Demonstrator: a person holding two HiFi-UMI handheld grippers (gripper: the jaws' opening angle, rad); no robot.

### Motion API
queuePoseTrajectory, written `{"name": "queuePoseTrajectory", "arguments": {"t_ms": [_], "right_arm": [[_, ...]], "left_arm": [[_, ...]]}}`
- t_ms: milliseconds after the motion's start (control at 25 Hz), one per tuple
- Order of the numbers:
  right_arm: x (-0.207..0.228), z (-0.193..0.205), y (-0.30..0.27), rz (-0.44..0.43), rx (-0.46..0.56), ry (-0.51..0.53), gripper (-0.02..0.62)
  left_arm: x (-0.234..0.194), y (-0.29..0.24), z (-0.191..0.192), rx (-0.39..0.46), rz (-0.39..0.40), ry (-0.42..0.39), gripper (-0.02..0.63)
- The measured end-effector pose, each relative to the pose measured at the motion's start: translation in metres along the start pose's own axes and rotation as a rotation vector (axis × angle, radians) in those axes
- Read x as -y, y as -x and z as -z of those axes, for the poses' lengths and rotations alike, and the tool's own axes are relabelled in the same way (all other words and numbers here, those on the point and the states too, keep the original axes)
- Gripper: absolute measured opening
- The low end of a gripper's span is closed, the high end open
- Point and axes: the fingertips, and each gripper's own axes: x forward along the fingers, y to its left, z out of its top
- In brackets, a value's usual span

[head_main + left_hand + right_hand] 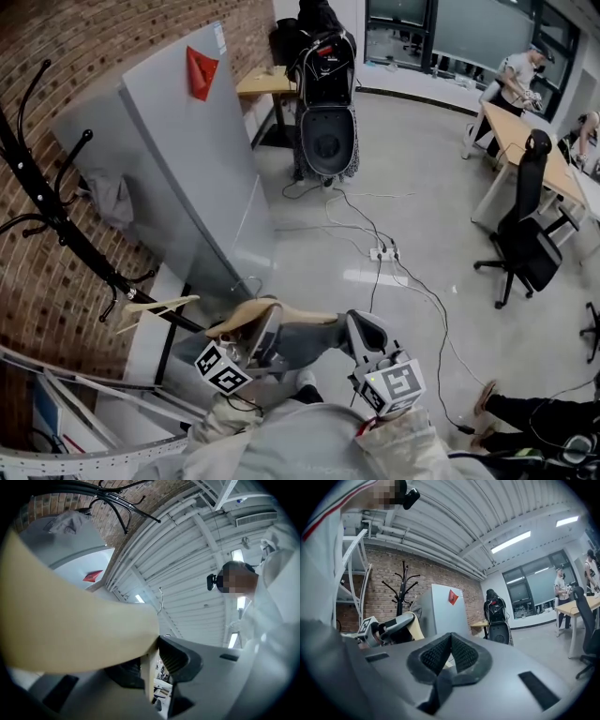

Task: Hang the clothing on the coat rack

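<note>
Your left gripper (264, 328): jaws part-open, clamped on wooden hanger (281, 313). Your right gripper (359, 328): jaws closed tip to tip, just right of hanger's end, nothing clearly held. Rack (42, 202) up-left of left jaws, second hanger (157, 307) on it, grey garment (108, 199) beside it. Cabinet (187, 150) ahead of jaws. Brick wall (112, 47) behind; floor (412, 216) and desk (525, 141) beyond right jaws.

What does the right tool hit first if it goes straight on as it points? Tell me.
Probably the wooden hanger: its near end sits just ahead of the right tool's closed tips. Beyond that stands the grey panel with the red triangle. Depth is hard to judge.
</note>
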Motion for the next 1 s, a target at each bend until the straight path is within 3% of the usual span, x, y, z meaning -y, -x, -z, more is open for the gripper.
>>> {"name": "queuePoseTrajectory", "arguments": {"t_ms": [520,1000], "right_arm": [[-0.014,-0.007,-0.124,-0.055,0.004,0.021,0.021],[-0.021,-0.002,-0.201,-0.19,-0.023,0.023,0.021]], "left_arm": [[-0.093,-0.011,-0.056,0.027,0.004,-0.044,0.098],[-0.146,-0.005,-0.087,0.08,-0.101,-0.107,0.098]]}}
